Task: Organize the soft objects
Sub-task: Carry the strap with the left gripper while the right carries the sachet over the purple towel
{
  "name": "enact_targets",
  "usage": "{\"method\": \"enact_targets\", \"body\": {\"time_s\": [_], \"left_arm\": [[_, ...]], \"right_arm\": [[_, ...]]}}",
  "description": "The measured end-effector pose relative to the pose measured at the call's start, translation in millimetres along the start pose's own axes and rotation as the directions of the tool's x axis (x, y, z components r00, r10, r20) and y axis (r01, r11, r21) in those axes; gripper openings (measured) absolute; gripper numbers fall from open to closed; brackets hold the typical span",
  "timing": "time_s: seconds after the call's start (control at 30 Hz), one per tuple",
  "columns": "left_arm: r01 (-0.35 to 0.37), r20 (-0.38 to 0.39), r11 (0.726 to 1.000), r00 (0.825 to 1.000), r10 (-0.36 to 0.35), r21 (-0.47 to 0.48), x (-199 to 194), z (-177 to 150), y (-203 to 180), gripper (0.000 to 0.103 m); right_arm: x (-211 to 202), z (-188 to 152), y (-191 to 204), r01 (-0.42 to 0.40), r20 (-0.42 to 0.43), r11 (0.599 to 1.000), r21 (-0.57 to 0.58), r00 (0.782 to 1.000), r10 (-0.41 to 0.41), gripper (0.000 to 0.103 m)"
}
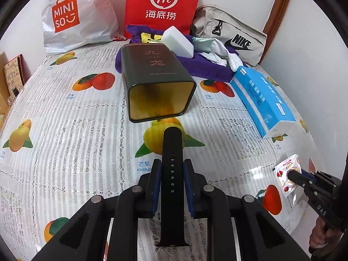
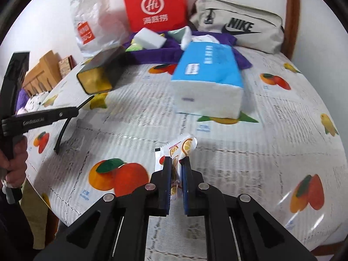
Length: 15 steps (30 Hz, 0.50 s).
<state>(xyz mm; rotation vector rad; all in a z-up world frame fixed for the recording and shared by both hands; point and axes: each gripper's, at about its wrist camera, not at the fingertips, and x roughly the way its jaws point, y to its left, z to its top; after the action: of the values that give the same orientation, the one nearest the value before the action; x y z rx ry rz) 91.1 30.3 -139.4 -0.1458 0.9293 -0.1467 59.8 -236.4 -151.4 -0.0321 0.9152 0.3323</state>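
My left gripper (image 1: 171, 163) is shut on a black watch strap (image 1: 173, 143), which sticks out forward between the pads. Its tip hangs just in front of the open mouth of a dark green tin (image 1: 156, 74) lying on its side. At the table's right edge, my right gripper (image 2: 176, 159) is shut on a white snack packet (image 2: 184, 144) with orange-slice prints, lifted a little off the cloth. The left wrist view shows that packet (image 1: 285, 169) and the right gripper (image 1: 293, 174). The right wrist view shows the strap (image 2: 63, 134) drooping from the left gripper (image 2: 74, 111).
A blue tissue pack (image 1: 261, 100) lies right of the tin. Behind it a purple towel (image 1: 208, 65) carries a white sponge (image 1: 178, 41) and socks. A Miniso bag (image 1: 71, 17), a red bag (image 1: 163, 4) and a Nike pouch (image 1: 235, 34) line the wall. The fruit-print tablecloth (image 2: 282, 152) drops off at the near left.
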Motion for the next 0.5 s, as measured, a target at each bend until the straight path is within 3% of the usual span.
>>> {"method": "enact_targets", "body": {"time_s": [0.5], "left_arm": [[0.002,0.018,1.000,1.000,-0.001,-0.005,-27,16,-5,0.020]], "right_arm": [[-19,25,-17,-0.027,0.046,0.997,0.073,0.999,0.024,0.009]]}}
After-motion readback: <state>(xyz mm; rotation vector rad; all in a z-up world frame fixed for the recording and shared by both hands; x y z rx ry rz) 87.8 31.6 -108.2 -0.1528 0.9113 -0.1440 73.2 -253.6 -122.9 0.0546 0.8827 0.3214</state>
